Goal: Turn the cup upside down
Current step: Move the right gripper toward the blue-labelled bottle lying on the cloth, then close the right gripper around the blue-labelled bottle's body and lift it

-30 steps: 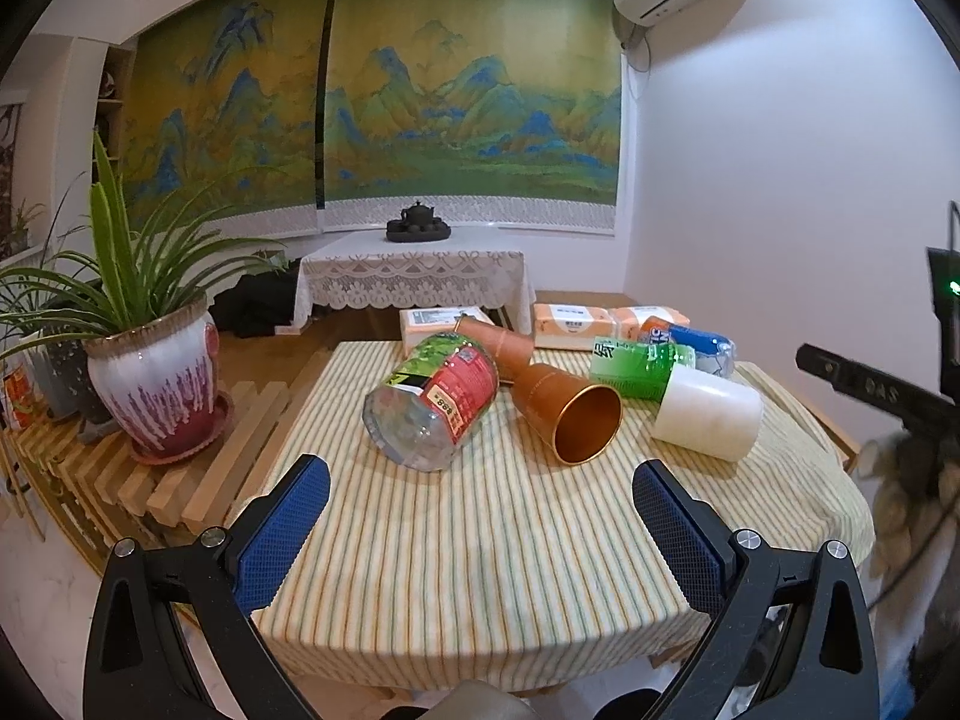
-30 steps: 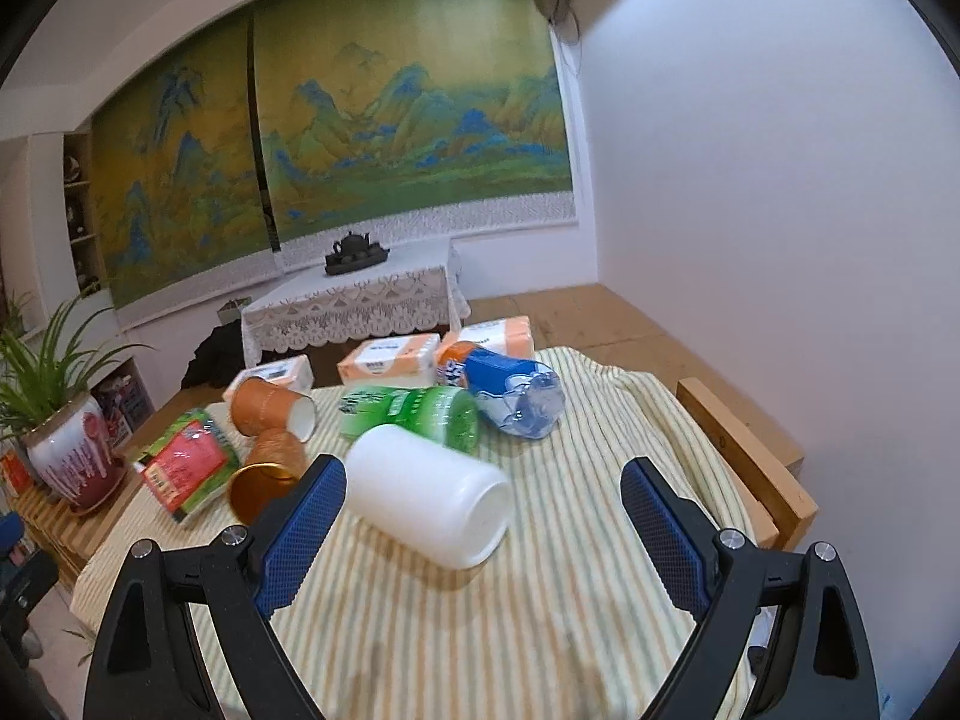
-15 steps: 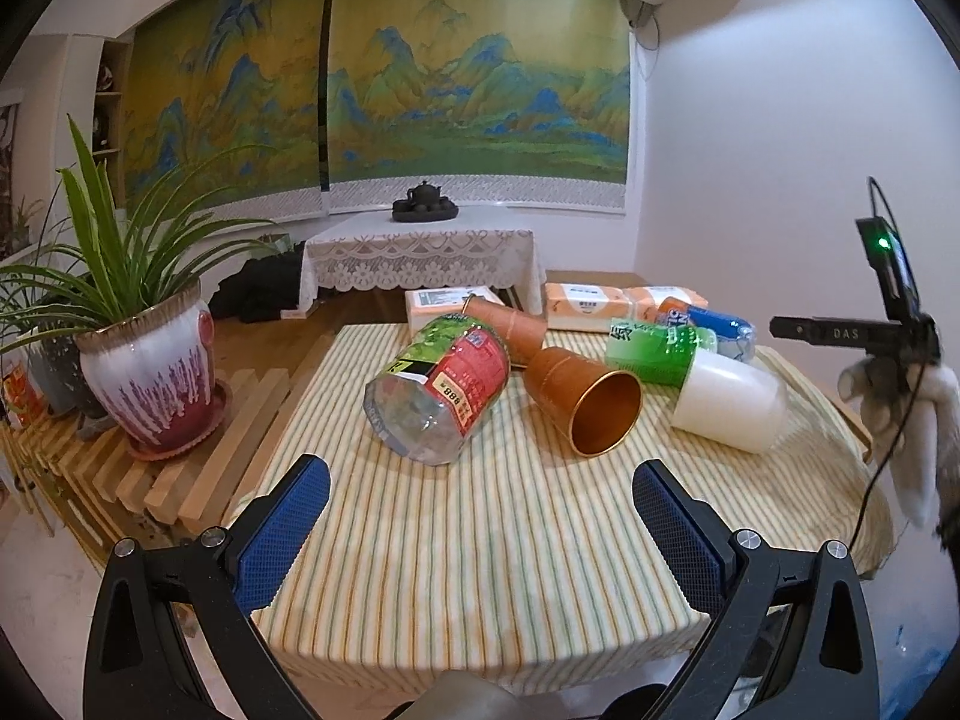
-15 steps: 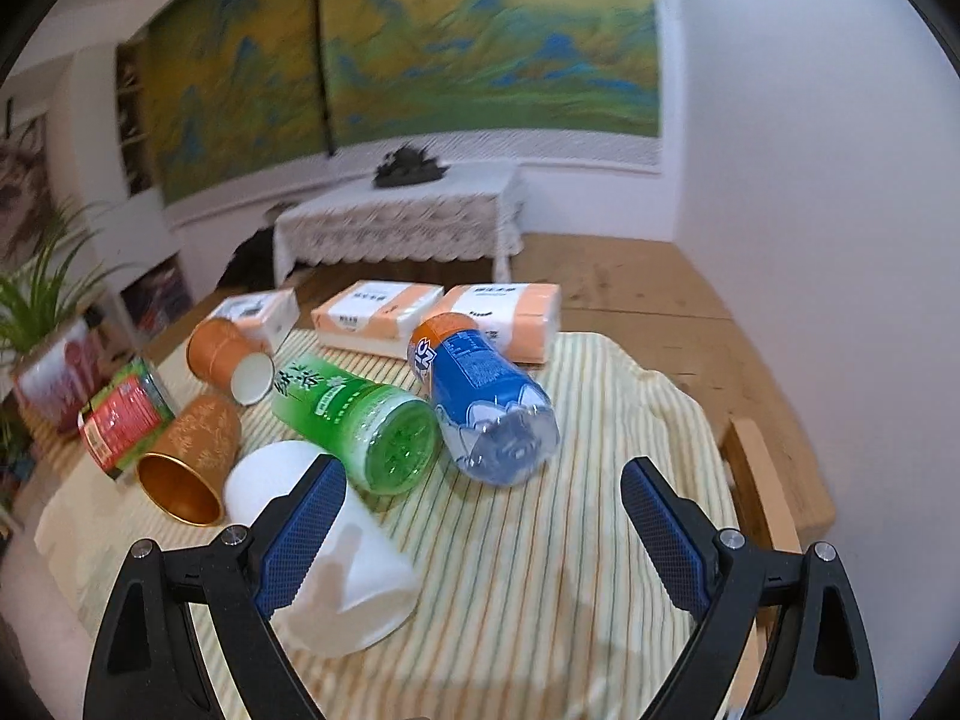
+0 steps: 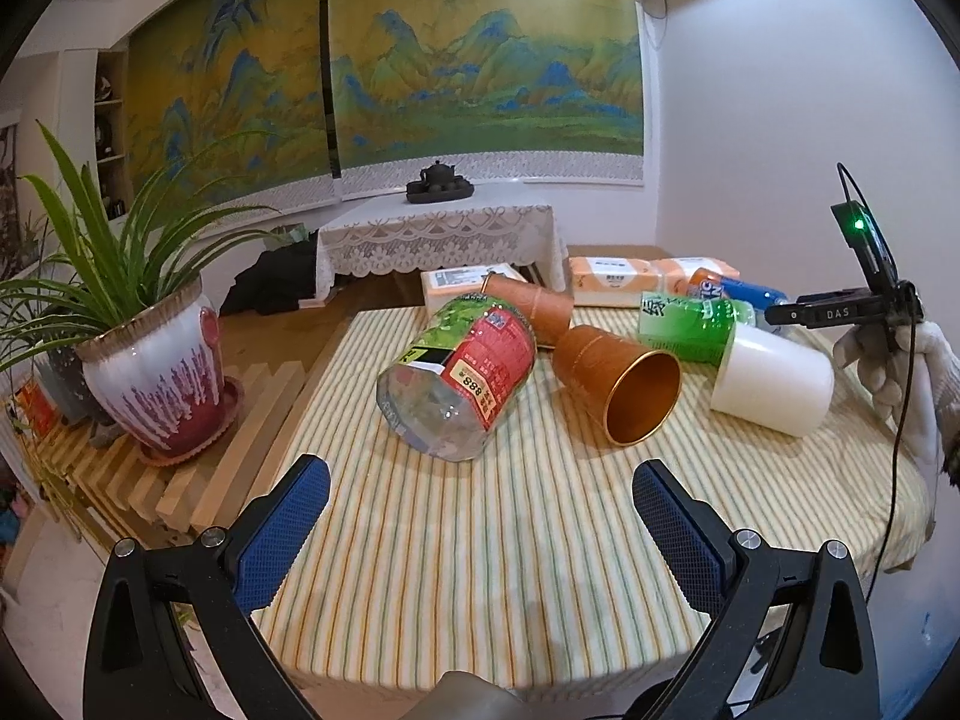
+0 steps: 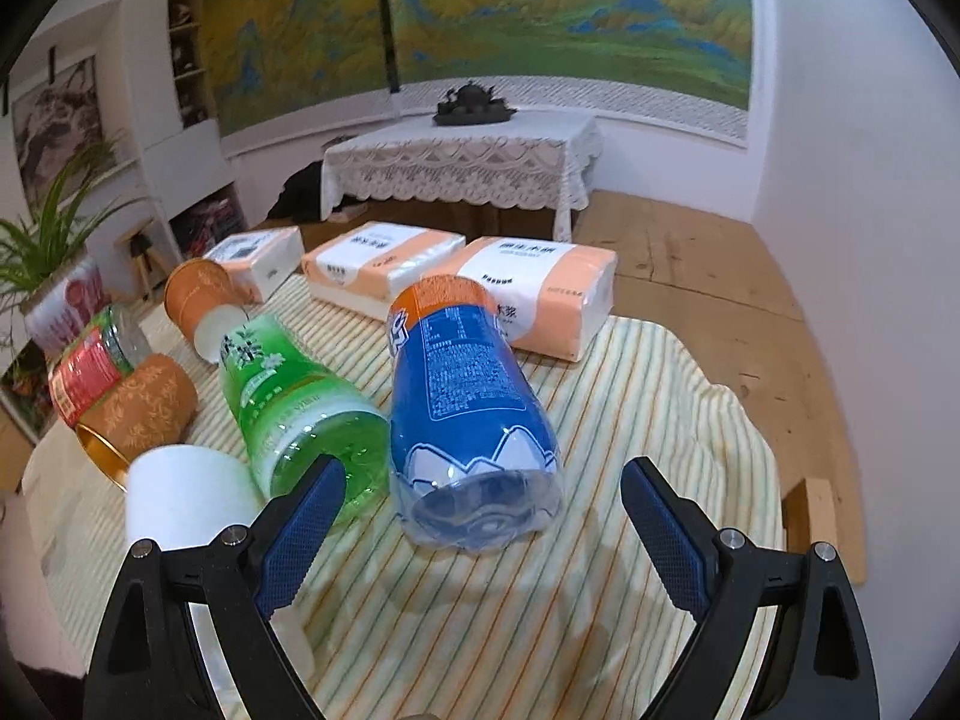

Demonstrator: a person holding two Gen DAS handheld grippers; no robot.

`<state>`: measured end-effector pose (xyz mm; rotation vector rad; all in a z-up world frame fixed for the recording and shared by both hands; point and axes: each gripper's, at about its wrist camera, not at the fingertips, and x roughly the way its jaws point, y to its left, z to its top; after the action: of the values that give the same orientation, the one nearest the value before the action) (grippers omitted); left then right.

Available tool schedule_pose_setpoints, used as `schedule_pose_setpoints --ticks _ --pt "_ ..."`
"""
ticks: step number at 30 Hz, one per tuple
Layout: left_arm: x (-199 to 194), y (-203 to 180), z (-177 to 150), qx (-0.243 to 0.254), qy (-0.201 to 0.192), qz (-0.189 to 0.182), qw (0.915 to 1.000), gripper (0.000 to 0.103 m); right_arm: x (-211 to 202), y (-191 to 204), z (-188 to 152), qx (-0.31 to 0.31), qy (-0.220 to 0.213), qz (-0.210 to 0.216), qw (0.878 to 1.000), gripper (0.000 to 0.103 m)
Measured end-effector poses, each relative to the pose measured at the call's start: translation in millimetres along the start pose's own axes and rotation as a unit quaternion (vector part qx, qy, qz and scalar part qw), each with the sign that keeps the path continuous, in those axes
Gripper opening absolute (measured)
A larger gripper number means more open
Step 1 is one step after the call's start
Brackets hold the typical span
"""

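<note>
Three cups lie on their sides on the striped tablecloth [image 5: 510,570]. An orange cup with a gold inside [image 5: 618,384] points its mouth at my left gripper [image 5: 480,516], which hovers open and empty near the front edge. To its right lies a white cup [image 5: 774,384], and a second orange cup [image 5: 528,309] lies farther back. My right gripper [image 6: 480,516] is open and empty, with a blue bottle [image 6: 468,408] just ahead of its fingers. The white cup [image 6: 186,498] sits partly behind its left finger, and the gold-lined cup [image 6: 138,414] lies farther left.
A red-and-green bottle [image 5: 462,372] and a green bottle [image 6: 294,396] lie among the cups. Tissue packs [image 6: 540,294] line the far edge. A potted plant [image 5: 156,372] stands on slats at the left. A gloved hand [image 5: 912,372] holds the right tool.
The right gripper has swung right and dipped lower, so the blue bottle is ahead instead of the white cup. The left gripper has risen slightly and stayed open.
</note>
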<state>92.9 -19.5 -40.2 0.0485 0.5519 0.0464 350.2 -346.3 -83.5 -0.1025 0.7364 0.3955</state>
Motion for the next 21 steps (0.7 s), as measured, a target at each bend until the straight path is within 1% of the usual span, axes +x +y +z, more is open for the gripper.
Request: schedule_pose_setpoints --ticks 7,13,17,21 --pt "13 -4 1 0.005 0.011 0.004 0.9999 0.102 20 4 3 -0.039 0.019 0.013 0.999 0.091" --pt "16 -6 0 0.007 0.014 0.008 0.9998 0.102 28 -1 4 -0.036 0.019 0.019 0.999 0.09" --pt "16 -7 1 0.009 0.015 0.006 0.9998 0.102 27 -3 4 -0.032 0.021 0.017 0.999 0.066" --pt "15 -9 0 0.012 0.015 0.003 0.9998 0.102 22 -4 1 -0.021 0.015 0.008 1.0 0.066"
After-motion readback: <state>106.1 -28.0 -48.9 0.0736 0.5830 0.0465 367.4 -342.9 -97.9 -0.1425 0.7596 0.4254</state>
